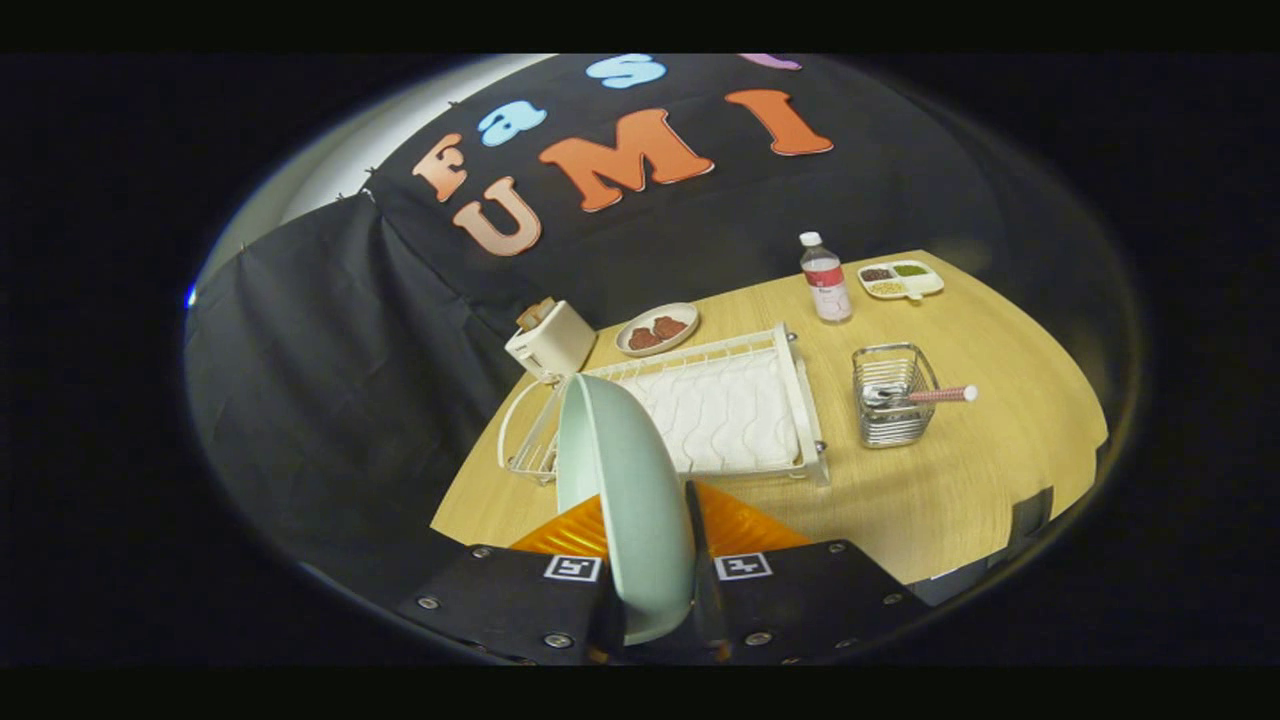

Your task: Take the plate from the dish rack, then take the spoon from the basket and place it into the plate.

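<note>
The tongs [655,590] are clamped on the plate [625,500], one finger pressing on each face of it near its lower rim. The pale green plate stands on edge between the fingers, tilted a little, its upper rim rising ahead of them and covering the near left corner of the dish rack [700,415]. Whether the plate is clear of the rack or touching it cannot be told from this view.

The white dish rack lies on the wooden bench [930,490] just beyond the fingers, its ribbed tray bare. To the right of the rack, apart from it, stands the wire basket [893,408]. The spoon [925,395] rests in the basket with its bowl inside and its pinkish handle sticking out over the rim to the right.

Behind the rack sit a white toaster [550,340] and a small dish [657,329] holding dark brown pieces. Farther back on the right stand a clear bottle [825,280] with a white cap and a divided tray [900,279] of small foods.
</note>
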`<state>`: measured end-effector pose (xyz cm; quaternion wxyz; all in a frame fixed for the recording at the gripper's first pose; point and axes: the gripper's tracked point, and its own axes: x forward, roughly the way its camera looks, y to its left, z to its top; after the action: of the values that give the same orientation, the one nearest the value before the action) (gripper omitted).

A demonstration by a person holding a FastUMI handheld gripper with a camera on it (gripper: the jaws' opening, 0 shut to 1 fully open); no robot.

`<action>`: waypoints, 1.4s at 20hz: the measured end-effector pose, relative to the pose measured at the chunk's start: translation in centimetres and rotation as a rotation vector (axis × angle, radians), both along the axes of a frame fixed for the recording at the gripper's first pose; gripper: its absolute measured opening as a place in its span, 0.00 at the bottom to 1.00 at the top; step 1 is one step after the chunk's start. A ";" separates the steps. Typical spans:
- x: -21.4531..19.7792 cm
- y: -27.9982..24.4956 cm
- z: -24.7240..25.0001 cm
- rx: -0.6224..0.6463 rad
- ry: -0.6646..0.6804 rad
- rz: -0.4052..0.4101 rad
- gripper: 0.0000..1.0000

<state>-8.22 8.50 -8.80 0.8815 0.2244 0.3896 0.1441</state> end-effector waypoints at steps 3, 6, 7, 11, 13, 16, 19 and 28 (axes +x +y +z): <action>-1.2 0.4 -2.3 0.024 0.030 0.006 0.27; -2.0 0.6 -4.8 0.046 0.069 0.009 0.27; -2.3 0.7 -5.6 0.055 0.083 0.009 0.27; -2.9 1.3 -8.5 0.095 0.134 0.004 0.27; -3.2 1.7 -9.6 0.113 0.153 0.005 0.27; -3.8 2.0 -11.1 0.134 0.185 0.010 0.27; -4.2 2.4 -12.4 0.143 0.205 0.012 0.27; -3.3 2.8 -16.0 0.227 0.278 -0.052 0.28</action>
<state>-11.56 11.35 -24.79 0.7917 0.3504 0.4828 0.1318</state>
